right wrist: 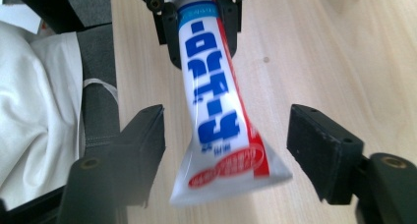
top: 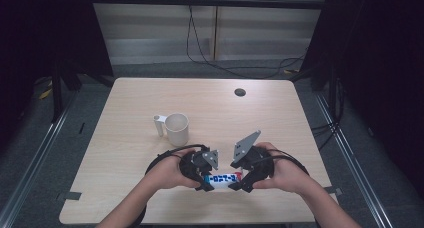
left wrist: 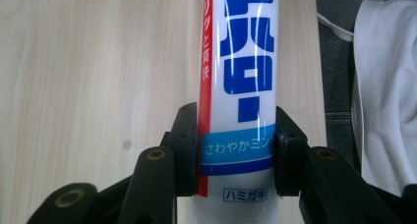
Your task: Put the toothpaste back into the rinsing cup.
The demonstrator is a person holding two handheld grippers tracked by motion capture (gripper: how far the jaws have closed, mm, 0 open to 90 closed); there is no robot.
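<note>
The left gripper (left wrist: pixel 236 150) clamps the tube (left wrist: pixel 238 86) near its cap. The right gripper (right wrist: pixel 226 150) stands released, its jaws apart at 3 and 9 o'clock of the tube's crimped end.

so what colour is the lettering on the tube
Blue on the white toothpaste tube, with a red stripe; clearest in the left gripper view.

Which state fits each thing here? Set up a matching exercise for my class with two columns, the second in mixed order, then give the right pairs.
Things:
1. left gripper
2. right gripper
3. toothpaste tube
4. cup

States:
A. stands upright on the table, apart from both hands
B. jaws open, pads clear of the tube's flat end
C. white with blue lettering, held between the hands
D. clamped on the tube near its cap end

Pairs: 1-D, 2-B, 3-C, 4-A
</note>
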